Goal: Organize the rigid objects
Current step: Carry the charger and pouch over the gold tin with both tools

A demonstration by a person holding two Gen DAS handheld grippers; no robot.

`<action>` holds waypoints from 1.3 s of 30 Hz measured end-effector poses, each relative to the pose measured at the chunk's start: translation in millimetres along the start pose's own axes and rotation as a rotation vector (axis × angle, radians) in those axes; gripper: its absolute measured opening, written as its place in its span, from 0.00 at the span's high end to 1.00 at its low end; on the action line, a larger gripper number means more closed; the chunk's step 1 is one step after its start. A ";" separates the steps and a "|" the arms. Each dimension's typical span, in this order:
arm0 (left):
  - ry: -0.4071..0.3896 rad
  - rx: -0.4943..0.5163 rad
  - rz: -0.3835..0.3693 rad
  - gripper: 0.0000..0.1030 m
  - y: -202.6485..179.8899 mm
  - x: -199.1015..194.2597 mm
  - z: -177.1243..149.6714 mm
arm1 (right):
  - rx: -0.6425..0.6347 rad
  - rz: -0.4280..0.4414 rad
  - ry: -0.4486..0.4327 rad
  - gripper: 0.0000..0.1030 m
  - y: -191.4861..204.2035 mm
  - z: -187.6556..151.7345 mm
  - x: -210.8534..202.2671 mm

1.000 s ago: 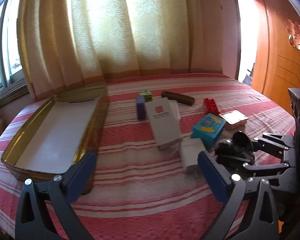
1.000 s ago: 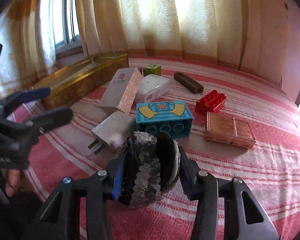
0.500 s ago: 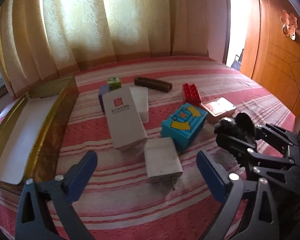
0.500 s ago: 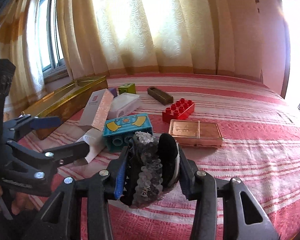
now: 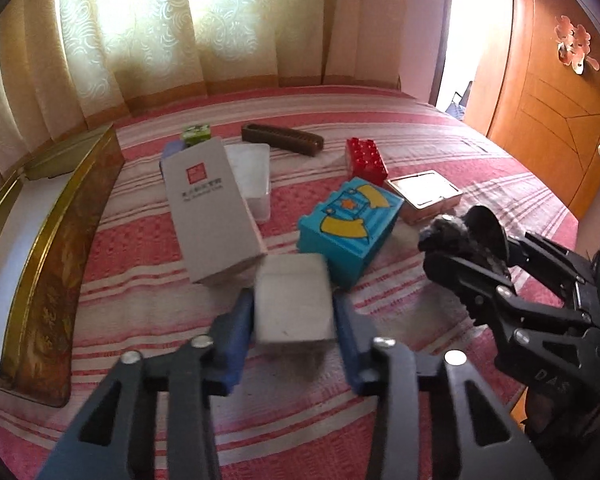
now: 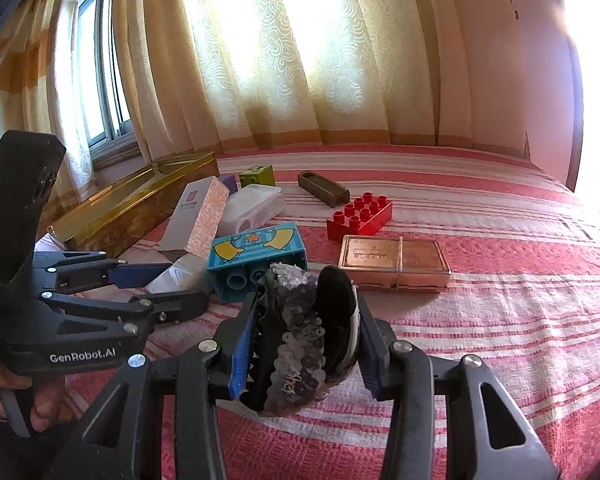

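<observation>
The left tool (image 5: 294, 332) has its blue pads on either side of a white charger (image 5: 294, 298) that lies on the striped bed (image 5: 440, 136); the pads sit at or just against its flanks, closed narrow around it. In the right wrist view the same tool (image 6: 172, 286) shows one finger above and one below the charger (image 6: 180, 276).

The right tool (image 6: 300, 344) is clamped on a dark sequined pouch (image 6: 304, 336), holding it above the bed near the front edge. From the left wrist view this tool (image 5: 460, 240) and its pouch (image 5: 456, 232) hang just right of the charger.

The charger is crowded. A grey carton (image 5: 210, 208) lies touching or nearly touching its far left corner, and a blue block (image 5: 350, 226) with yellow shapes presses close at its far right corner. Behind the carton sit a clear plastic case (image 5: 252, 176), a purple cube (image 5: 168, 154) mostly hidden, and a green cube (image 5: 196, 133). A brown comb-like bar (image 5: 282, 140) lies farther back. A red brick (image 5: 366, 156) stands behind the blue block, and a copper tin (image 5: 424, 196) lies just right of both.

A gold tray (image 5: 56, 240) with a white floor lies along the left edge of the bed, well apart from the charger. Curtains (image 5: 180, 20) hang behind, and a wooden door (image 5: 552, 100) stands to the right.
</observation>
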State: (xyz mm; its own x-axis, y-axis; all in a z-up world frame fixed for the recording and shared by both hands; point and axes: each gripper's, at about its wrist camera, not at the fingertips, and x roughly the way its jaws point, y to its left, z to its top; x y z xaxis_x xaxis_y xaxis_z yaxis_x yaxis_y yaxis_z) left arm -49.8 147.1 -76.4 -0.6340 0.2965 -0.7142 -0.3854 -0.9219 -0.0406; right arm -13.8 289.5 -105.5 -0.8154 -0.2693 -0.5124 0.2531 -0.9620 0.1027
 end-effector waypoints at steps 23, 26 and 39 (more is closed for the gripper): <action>-0.221 -0.048 -0.001 0.64 31.7 -37.3 -14.3 | 0.009 -0.071 -0.187 0.55 -0.5 19.8 -25.0; -0.259 -0.054 0.018 0.64 36.8 -43.6 -18.2 | 0.014 -0.076 -0.189 0.55 -0.2 22.4 -23.1; -0.359 -0.112 0.075 0.64 71.1 -64.5 -31.6 | -0.013 -0.068 -0.224 0.55 17.0 29.9 -15.0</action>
State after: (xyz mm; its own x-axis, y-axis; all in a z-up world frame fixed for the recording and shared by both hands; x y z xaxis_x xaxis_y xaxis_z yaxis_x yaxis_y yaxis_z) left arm -15.1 54.5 -55.3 -0.8595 0.2776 -0.4291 -0.2660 -0.9599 -0.0883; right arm -12.9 275.8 -70.6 -0.9257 -0.2083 -0.3157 0.1989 -0.9781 0.0621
